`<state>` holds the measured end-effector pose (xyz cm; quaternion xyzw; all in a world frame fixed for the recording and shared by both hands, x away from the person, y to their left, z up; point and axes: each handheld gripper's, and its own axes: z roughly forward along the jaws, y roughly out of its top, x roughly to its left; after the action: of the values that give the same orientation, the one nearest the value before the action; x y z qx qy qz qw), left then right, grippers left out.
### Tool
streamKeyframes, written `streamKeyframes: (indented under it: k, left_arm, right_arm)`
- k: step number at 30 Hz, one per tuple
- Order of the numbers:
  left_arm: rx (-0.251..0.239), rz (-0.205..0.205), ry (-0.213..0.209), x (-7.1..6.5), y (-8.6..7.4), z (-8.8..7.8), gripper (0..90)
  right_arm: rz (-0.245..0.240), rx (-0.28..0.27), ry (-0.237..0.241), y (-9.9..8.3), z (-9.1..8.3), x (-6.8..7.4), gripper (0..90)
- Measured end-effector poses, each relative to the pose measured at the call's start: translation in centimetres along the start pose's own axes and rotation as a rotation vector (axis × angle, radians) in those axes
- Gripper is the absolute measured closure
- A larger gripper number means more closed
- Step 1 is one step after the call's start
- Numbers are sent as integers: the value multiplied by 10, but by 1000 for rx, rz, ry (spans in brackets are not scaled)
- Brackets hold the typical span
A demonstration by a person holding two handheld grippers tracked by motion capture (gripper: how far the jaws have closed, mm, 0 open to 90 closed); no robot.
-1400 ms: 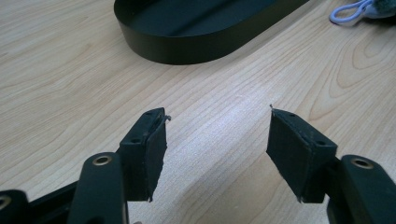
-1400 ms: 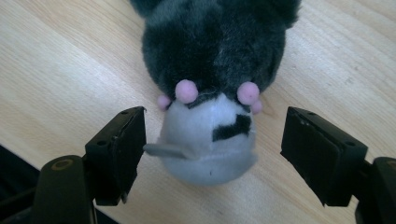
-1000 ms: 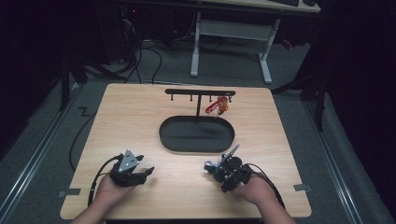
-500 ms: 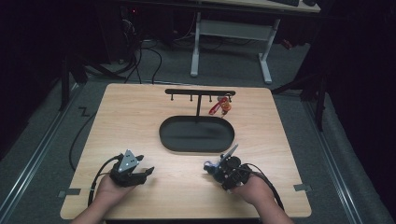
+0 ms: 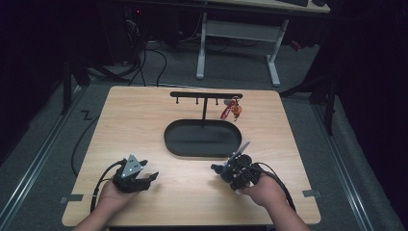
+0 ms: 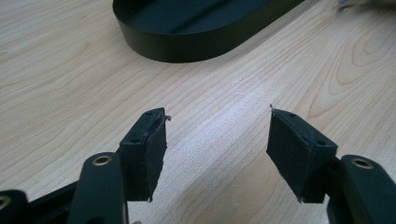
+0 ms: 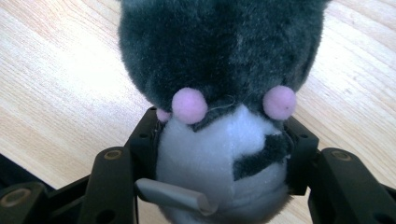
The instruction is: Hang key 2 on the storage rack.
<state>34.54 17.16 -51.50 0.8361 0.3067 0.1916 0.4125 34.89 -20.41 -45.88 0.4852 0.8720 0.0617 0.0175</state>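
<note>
Right gripper (image 7: 219, 154) clamped on a grey-and-white plush toy (image 7: 219, 70) near the table's (image 5: 144, 120) front right edge; toy's long axis runs along the jaws, dark end outward. Left gripper (image 6: 217, 149), jaws apart, near front left. Black oval tray (image 5: 202, 138) at centre; rack (image 5: 206, 95) behind it carries a red keychain (image 5: 230, 109).

table (image 5: 144, 120) evenly lit | surroundings dark | soft shadows | plush toy (image 7: 219, 70) close, slightly blurred

One tray (image 5: 202, 139), one rack (image 5: 206, 95), one plush toy (image 7: 219, 70), one keychain (image 5: 230, 109).
</note>
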Motion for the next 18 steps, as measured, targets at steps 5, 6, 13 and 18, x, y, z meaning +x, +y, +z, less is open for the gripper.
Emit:
streamKeyframes:
  k: [5, 6, 13, 18]
  left_arm:
    - [0, 2, 0, 0, 0, 0, 379]
    - [2, 2, -1, 0, 0, 0, 379]
    - [5, 2, 0, -1, -1, -1, 379]
    - [-2, 0, -2, 0, -1, -1, 379]
  right_arm:
    - [3, -1, -6, 4, -11, -1, 453]
    - [11, -2, -4, 5, -13, 0, 454]
    - [22, -9, -6, 12, -25, -1, 454]
    - [5, -11, -33, 19, -31, -1, 453]
